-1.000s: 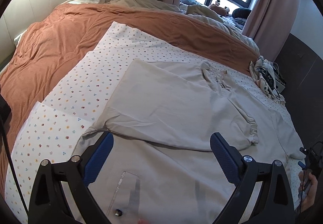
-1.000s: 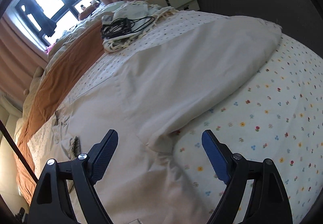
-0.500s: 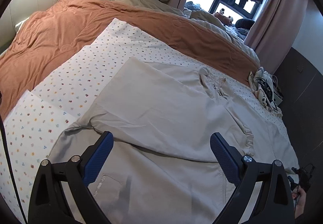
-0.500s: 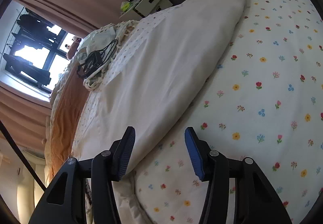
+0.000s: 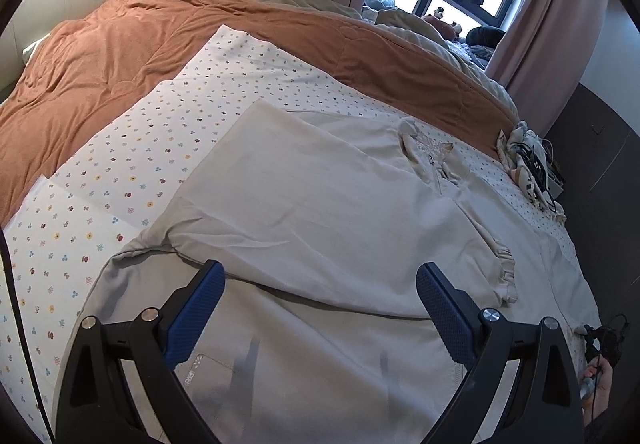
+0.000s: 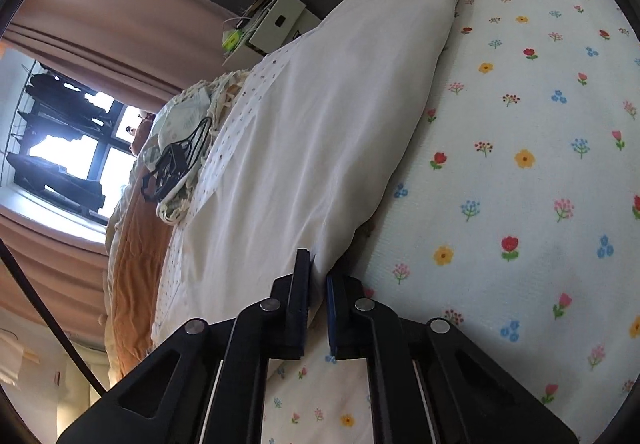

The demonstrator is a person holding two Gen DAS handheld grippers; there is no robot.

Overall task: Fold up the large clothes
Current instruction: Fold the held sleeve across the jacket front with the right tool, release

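Observation:
A large beige garment (image 5: pixel 320 211) lies spread on the flowered sheet, one sleeve with a ruffled cuff (image 5: pixel 505 276) folded across its body. My left gripper (image 5: pixel 320 298) is open and empty, hovering just above the garment's lower part. In the right wrist view the same garment (image 6: pixel 320 115) looks white. My right gripper (image 6: pixel 318 280) is shut on the garment's near edge, low against the flowered sheet (image 6: pixel 520 163).
An orange duvet (image 5: pixel 160 35) covers the far half of the bed. A bundle of cloth with black cables (image 5: pixel 528 163) sits at the bed's right edge; it also shows in the right wrist view (image 6: pixel 180 155). A white bedside box (image 6: pixel 276 23) stands beyond.
My right gripper has dropped to the sheet and closed its jaws onto the garment's edge. My left gripper has stayed open, drifting slightly over the garment.

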